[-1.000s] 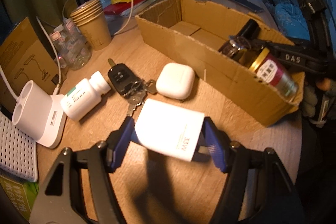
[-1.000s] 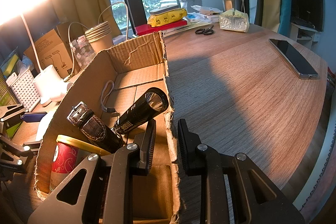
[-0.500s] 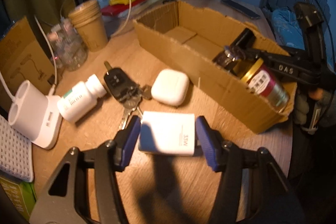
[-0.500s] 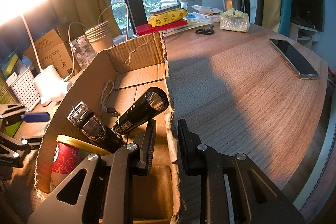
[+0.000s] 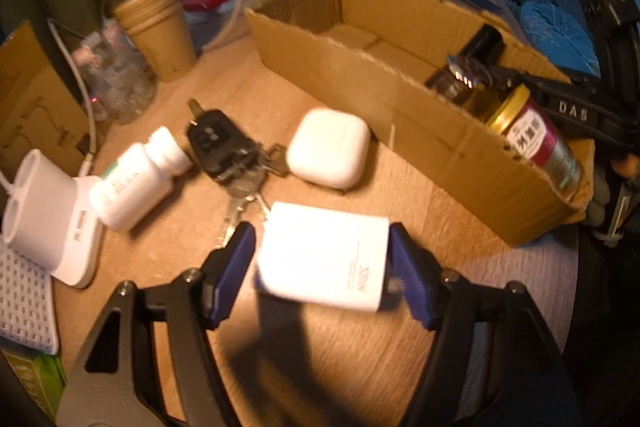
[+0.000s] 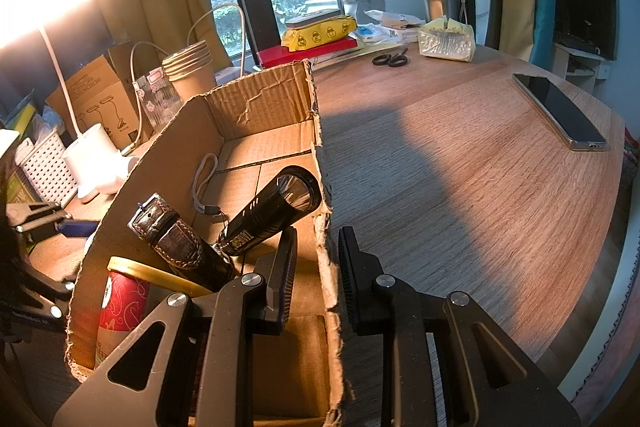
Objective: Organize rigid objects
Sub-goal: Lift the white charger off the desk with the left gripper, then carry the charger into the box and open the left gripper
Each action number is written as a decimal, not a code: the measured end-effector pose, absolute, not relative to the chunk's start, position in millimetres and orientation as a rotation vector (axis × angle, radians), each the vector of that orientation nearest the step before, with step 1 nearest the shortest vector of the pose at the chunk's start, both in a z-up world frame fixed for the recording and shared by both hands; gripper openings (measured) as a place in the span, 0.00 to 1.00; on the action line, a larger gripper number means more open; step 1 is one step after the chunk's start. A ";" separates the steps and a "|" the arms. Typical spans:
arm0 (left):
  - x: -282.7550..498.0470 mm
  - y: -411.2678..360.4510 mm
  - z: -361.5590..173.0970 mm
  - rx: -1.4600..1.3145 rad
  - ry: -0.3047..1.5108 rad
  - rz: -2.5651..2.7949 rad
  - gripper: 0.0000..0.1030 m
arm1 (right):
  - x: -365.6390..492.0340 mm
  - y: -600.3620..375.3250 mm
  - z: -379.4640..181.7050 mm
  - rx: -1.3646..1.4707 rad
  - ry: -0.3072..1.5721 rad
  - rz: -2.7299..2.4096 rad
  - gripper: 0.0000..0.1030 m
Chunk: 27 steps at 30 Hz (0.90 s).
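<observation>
A white charger block [image 5: 324,259] lies on the wooden table between the blue pads of my left gripper [image 5: 320,261]. Its jaws are opening, and a thin gap shows at the left pad. Beyond it lie a white earbud case [image 5: 328,153], a black car key with keys [image 5: 220,147] and a white pill bottle [image 5: 132,183] on its side. My right gripper [image 6: 318,267] is shut on the near wall of the cardboard box [image 6: 256,107]. In that box are a black flashlight [image 6: 276,211], a leather-strapped watch [image 6: 176,243] and a gold-lidded red jar [image 6: 124,303].
Stacked paper cups [image 5: 156,27], a glass jar [image 5: 120,83], a white lamp base [image 5: 48,211] and a white basket [image 5: 24,299] crowd the left side. Right of the box lie a phone [image 6: 560,111], scissors [image 6: 390,59] and a tissue pack [image 6: 446,41].
The left jaws closed in on the white block half a second ago and have spread apart again. The left hand came a little lower and closer. The right gripper has not moved.
</observation>
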<state>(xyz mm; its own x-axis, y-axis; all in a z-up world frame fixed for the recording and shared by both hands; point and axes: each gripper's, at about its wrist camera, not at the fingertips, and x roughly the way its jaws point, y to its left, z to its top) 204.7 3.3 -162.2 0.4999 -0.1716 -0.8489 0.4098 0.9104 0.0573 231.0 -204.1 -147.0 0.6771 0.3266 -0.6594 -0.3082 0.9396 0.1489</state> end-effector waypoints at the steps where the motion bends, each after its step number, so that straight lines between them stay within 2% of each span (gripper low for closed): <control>1: 204.8 2.3 -164.0 0.266 0.987 -0.359 0.67 | 231.0 -204.2 -147.0 0.026 0.746 0.357 0.22; 9: 201.5 13.2 -155.0 0.183 0.968 -0.340 0.58 | 231.6 -203.9 -147.0 0.028 0.745 0.357 0.22; 15: 192.0 16.7 -130.2 0.106 0.918 -0.358 0.57 | 231.6 -204.0 -147.1 0.027 0.746 0.356 0.22; 27: 192.1 -21.5 -76.1 0.126 0.771 -0.417 0.57 | 231.5 -204.1 -147.2 0.029 0.744 0.357 0.22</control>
